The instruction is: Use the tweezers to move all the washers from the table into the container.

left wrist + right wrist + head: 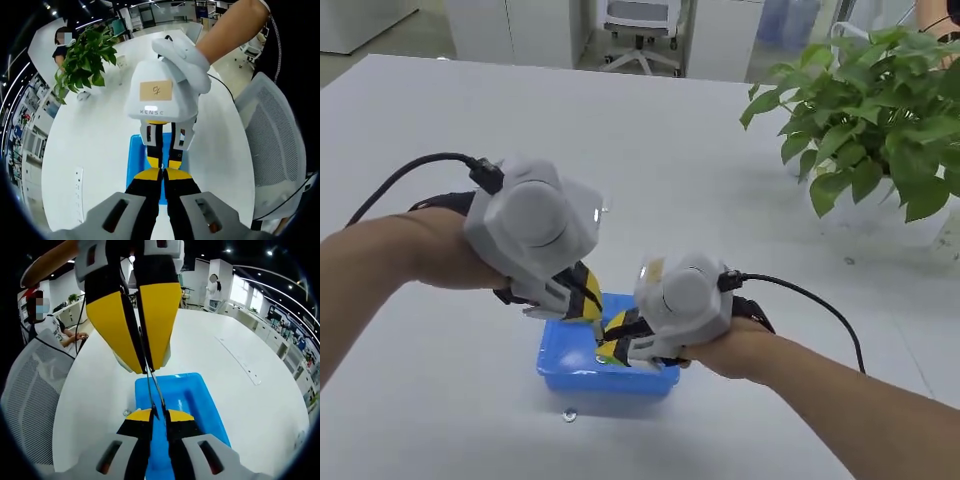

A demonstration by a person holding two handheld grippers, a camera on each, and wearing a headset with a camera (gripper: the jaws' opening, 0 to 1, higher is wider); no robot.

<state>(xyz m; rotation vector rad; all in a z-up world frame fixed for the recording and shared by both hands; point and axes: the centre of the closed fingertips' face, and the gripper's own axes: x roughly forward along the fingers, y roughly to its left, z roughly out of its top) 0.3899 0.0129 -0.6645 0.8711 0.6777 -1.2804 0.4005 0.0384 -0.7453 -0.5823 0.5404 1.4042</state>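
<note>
Here we are over the blue container (605, 382), low in the centre of the head view, and both tools are crowded right above it. The left hand-held gripper (162, 172) has its 2 jaws drawn in tight, yellow tips all but meeting. From the right gripper view we see why: the tweezers (154, 390) are pinched between those big yellow jaws at the top of the frame, with the 2 thin prongs slanting down toward the bottom centre.

The right hand-held gripper (160, 416) meets them there, tip to tip with the other tool. Its jaws are narrow, with the lower ends of the tweezers caught between the yellow tips, just above the container's open blue floor.

And the washer (569, 414)? We spot 1 small ring on the white table (670, 150), just below the container's front wall in the head view, outside it. We cannot make out what lies inside the container; the tools cover most of it.

A leafy plant (870, 110) stands at the upper right, well apart from the work.
</note>
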